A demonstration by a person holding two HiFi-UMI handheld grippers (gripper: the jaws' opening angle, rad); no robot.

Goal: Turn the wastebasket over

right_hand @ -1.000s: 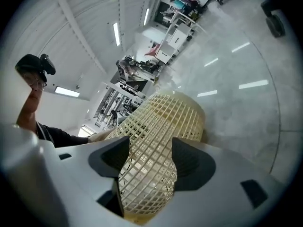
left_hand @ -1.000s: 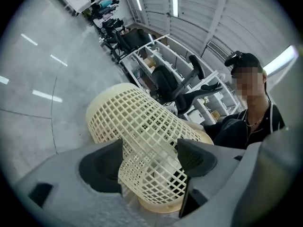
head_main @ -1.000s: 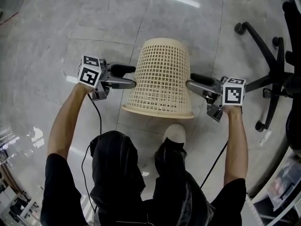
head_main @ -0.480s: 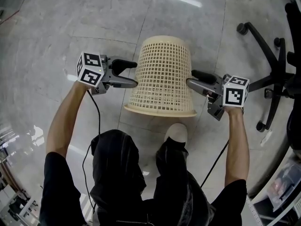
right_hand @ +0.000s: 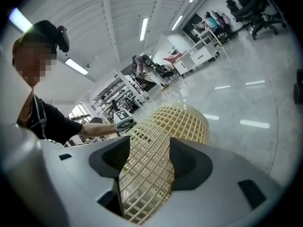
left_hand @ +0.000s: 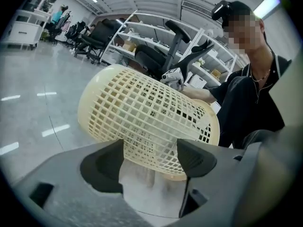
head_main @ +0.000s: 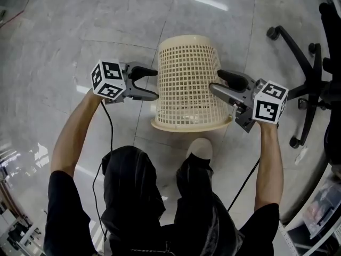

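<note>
The cream lattice wastebasket [head_main: 187, 81] hangs off the floor on its side, squeezed between my two grippers. Its closed base points away from me and its open rim [head_main: 192, 124] faces my legs. My left gripper [head_main: 154, 84] is open, its fingertips pressed against the basket's left wall. My right gripper [head_main: 217, 82] is open too, pushing on the right wall. In the left gripper view the wastebasket [left_hand: 142, 117] lies across just beyond the left gripper [left_hand: 149, 157]. In the right gripper view the wastebasket [right_hand: 165, 126] lattice fills the gap of the right gripper [right_hand: 149, 160].
A black office chair base [head_main: 301, 92] with castors stands to the right on the glossy tiled floor [head_main: 64, 41]. My shoe [head_main: 200, 149] is just under the basket's rim. Cables trail from both grippers. Shelving [head_main: 319, 212] sits at the lower right.
Both grippers have risen and rolled, carrying the wastebasket up off the floor and slightly right. Its rim has swung more toward me.
</note>
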